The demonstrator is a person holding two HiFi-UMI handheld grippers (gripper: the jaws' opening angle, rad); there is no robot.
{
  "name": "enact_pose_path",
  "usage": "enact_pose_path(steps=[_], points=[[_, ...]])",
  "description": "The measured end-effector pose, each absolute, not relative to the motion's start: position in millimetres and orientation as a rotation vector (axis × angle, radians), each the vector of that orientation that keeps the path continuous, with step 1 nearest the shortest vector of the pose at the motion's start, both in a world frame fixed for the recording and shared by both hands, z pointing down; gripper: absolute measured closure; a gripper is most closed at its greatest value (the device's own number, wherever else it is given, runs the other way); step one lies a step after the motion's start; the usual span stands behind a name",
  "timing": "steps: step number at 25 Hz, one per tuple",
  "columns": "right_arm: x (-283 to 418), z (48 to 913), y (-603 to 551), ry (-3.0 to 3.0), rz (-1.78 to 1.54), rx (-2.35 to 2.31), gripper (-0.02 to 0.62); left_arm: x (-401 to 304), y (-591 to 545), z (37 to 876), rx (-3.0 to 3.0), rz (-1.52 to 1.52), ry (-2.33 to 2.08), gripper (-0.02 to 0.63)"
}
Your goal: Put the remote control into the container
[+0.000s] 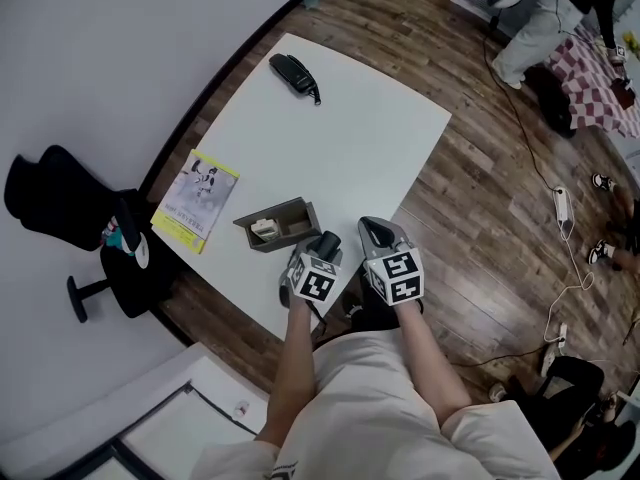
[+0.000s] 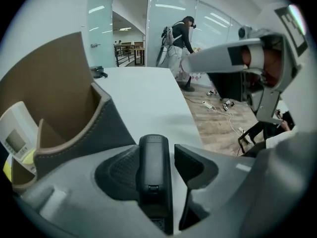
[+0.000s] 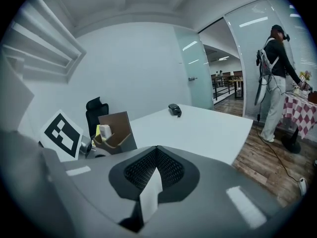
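A black remote control [image 2: 153,172] stands between the jaws of my left gripper [image 2: 159,158]. It leans on the left pad, and a gap of white table shows between it and the right pad, so the jaws are open. In the head view this left gripper [image 1: 318,256] is at the table's near edge, just right of the grey-brown container [image 1: 292,213]. The container [image 2: 74,128] holds a white remote [image 2: 17,138]. My right gripper [image 1: 380,236] hovers beside the left one. Its jaws [image 3: 156,171] are shut on nothing.
A black handset-like object [image 1: 293,74] lies at the far end of the white table [image 1: 370,138]. A yellow booklet [image 1: 196,200] lies left of the container. A black office chair [image 1: 60,208] stands off the left side. A person [image 1: 540,18] and a power strip [image 1: 562,208] are on the wooden floor to the right.
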State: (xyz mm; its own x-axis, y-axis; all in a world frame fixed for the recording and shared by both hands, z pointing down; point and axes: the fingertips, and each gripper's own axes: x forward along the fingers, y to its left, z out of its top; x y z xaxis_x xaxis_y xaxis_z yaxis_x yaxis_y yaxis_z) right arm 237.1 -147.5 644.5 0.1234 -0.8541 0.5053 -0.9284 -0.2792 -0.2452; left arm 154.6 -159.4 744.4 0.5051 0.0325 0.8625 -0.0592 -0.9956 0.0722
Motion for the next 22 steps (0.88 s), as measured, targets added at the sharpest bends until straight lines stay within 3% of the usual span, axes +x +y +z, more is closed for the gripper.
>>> enact_pose_path(steps=[7,9,22], points=[[244.4,648.3,-159.6,-1.816,0.865,2.204,0.594,157.4,-160.7,754.7,2.649,1.656,-0.095,0.374],[244.7,651.5,-159.8,-1.814,0.877,2.198,0.594,155.7,-158.5,759.6,2.616,1.675,-0.094,0.331],[241.6,655.6,-158.4,-1.838,0.916,2.177,0.594,162.7,-158.4,759.1,2.529,1.683,0.071,0.331]])
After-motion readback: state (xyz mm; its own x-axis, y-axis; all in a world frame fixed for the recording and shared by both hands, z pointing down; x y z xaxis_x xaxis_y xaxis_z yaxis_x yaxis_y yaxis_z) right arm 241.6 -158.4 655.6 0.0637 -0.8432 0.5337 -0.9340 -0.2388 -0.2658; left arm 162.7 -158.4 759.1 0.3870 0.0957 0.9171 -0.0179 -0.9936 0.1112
